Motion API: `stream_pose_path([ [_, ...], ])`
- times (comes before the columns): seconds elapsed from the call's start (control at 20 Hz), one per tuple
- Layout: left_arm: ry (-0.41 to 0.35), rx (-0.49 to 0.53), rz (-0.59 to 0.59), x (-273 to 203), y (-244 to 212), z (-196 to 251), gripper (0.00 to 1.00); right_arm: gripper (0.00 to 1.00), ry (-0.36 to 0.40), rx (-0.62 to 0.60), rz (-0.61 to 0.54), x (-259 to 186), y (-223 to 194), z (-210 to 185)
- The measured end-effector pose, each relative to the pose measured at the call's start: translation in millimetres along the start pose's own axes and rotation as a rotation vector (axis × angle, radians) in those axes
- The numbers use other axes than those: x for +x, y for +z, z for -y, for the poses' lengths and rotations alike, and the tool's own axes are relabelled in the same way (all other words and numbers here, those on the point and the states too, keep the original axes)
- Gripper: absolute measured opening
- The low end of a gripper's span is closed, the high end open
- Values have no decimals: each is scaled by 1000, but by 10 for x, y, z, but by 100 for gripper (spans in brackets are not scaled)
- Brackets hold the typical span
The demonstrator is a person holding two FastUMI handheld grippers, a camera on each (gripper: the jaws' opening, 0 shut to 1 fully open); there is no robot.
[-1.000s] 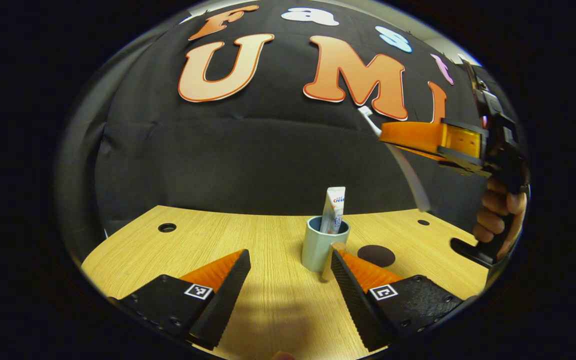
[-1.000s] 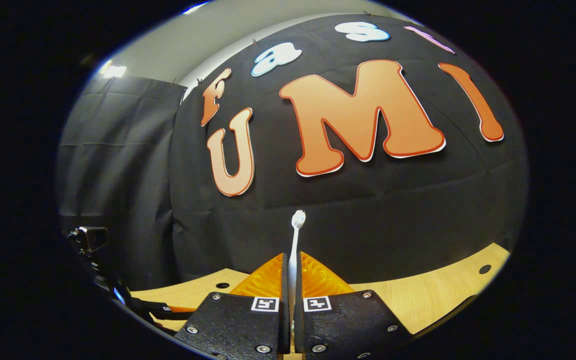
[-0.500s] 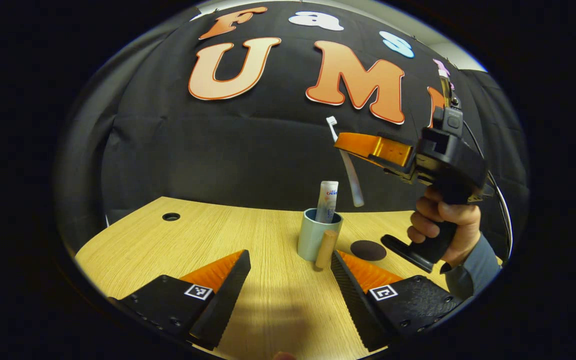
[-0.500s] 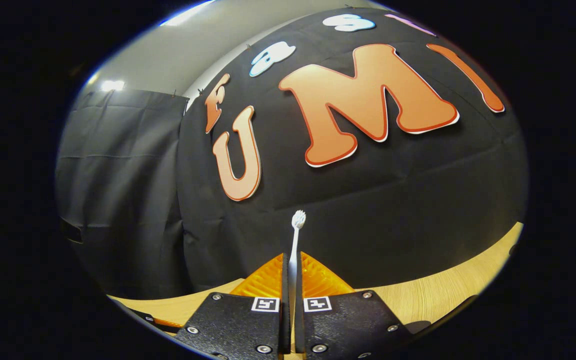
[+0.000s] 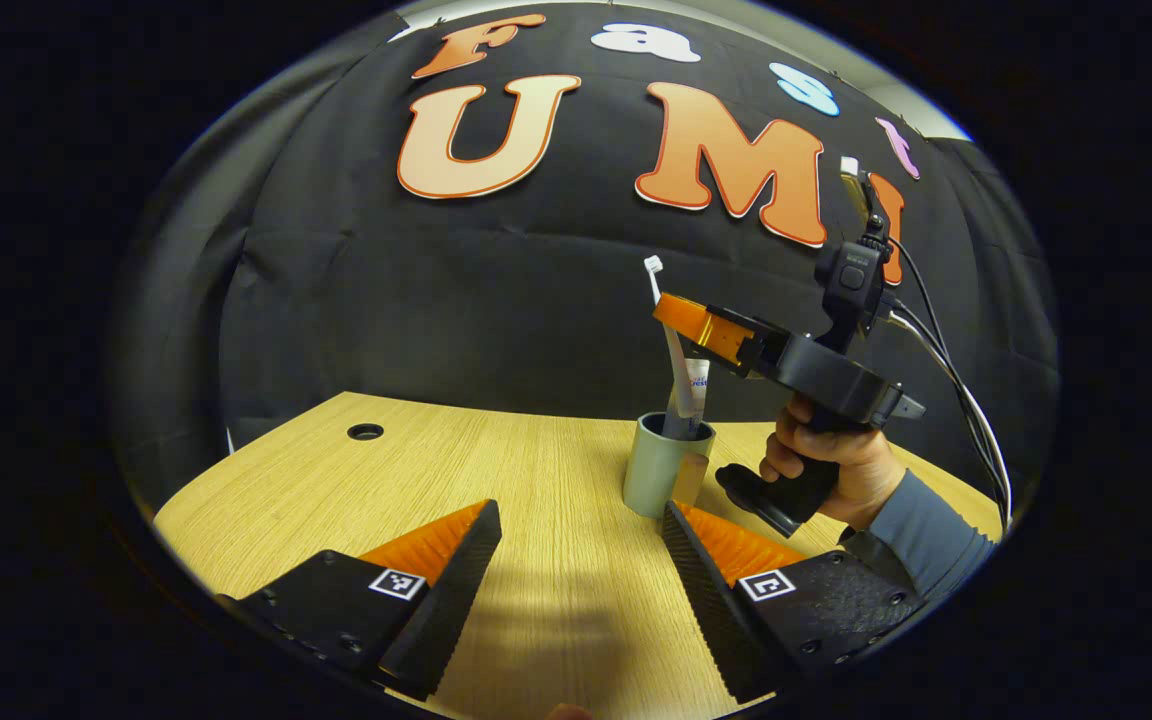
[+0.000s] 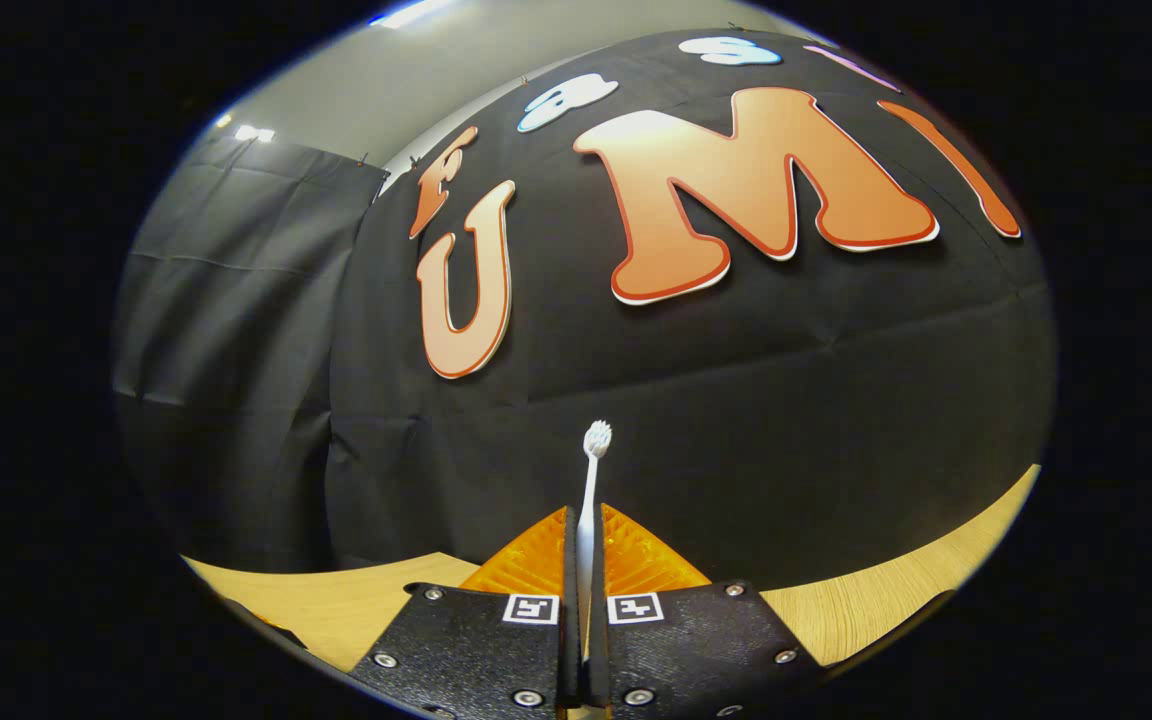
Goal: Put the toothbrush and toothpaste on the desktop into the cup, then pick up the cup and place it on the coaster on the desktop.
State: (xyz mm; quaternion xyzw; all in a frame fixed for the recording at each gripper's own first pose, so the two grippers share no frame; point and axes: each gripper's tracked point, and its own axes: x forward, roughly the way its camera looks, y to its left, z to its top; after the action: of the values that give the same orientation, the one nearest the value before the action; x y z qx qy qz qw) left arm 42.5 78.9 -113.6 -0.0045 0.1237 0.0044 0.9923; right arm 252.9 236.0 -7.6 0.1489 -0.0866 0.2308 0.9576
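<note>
Clearly, the right gripper (image 6: 581, 545) has its jaws clamped on the toothbrush (image 6: 591, 480), whose bristled head sticks up past the fingertips in the right gripper view; the handle below the grip is hidden between the fingers there. In the left gripper view that same gripper (image 5: 681, 318) sits above the cup (image 5: 664, 478), held by a hand (image 5: 831, 470) in a grey sleeve (image 5: 921, 525). The toothbrush (image 5: 669, 350) stands nearly upright with its lower end dipping into the cup's mouth, though how deep it reaches is hidden by the cup wall. The toothpaste (image 5: 697, 385) already stands in the cup, mostly covered by the brush and the gripper, so just a strip of the tube shows. The cup stands on the wooden surface (image 5: 496, 480), and its lower right side is cut off by a finger (image 5: 711, 555) of the left gripper (image 5: 576, 555). That gripper hovers low over the surface with its jaws spread wide and nothing between them. The coaster cannot be made out behind the hand.
</note>
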Motion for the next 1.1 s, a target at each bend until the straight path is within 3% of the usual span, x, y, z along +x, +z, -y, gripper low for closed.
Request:
stream_pose_path([
  [0.6, 2, -22, -33, -35, -147, 24, 98, 4, 9, -141, -7, 34, -255, 30],
  [0.9, -8, -48, -55, -70, -197, 93, 98, 12, 15, -213, -109, -232, -277, 40],
  [1.1, -13, -64, -57, -103, -174, 191, 98, 19, 15, -179, -139, -527, -136, 123],
])
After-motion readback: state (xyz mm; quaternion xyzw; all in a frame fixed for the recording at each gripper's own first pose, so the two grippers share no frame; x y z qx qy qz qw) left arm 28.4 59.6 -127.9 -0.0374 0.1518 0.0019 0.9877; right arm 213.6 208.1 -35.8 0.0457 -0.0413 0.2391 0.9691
